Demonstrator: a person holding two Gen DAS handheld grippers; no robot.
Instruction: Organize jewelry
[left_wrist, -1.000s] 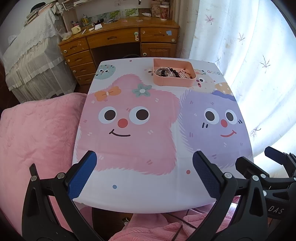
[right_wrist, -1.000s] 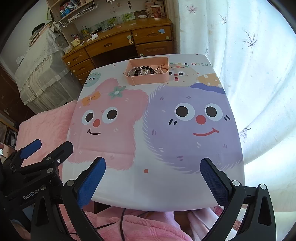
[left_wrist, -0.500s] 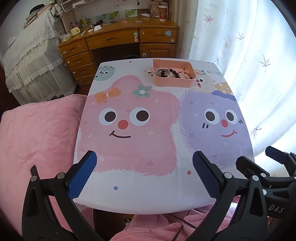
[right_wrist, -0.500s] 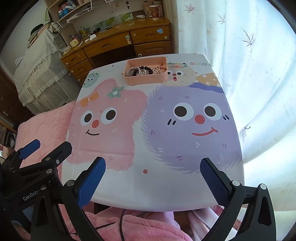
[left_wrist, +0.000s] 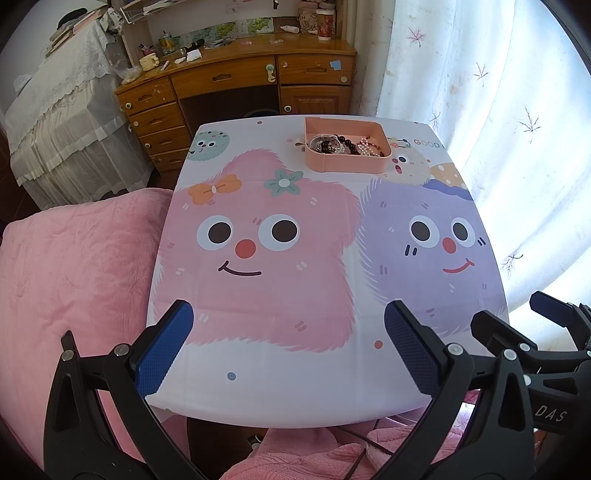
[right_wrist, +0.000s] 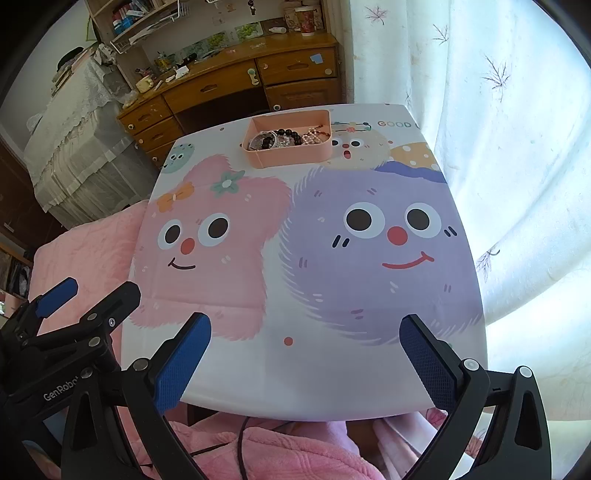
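- The left gripper (left_wrist: 288, 347) hovers over the near edge of the surface (left_wrist: 295, 391), its blue-padded fingers (left_wrist: 164, 347) spread wide with nothing between them.
- The right gripper (right_wrist: 304, 363) hangs over the same near edge, just beside the left one; its fingers (right_wrist: 183, 363) are also spread wide and hold nothing.
- A pink tray (left_wrist: 347, 164) sits at the far end of the surface, well apart from both grippers, and the jewelry (left_wrist: 345, 144) lies heaped inside it: dark beads, pale pearl-like beads and some clear pieces.
- The surface is covered by a cloth printed with a pink cartoon face (left_wrist: 255, 251) and a purple one (right_wrist: 384, 251).
- A wooden desk (left_wrist: 240, 79) stands beyond the far end; a pink blanket (left_wrist: 74, 266) lies to the left and a white curtain (right_wrist: 498, 110) hangs to the right.
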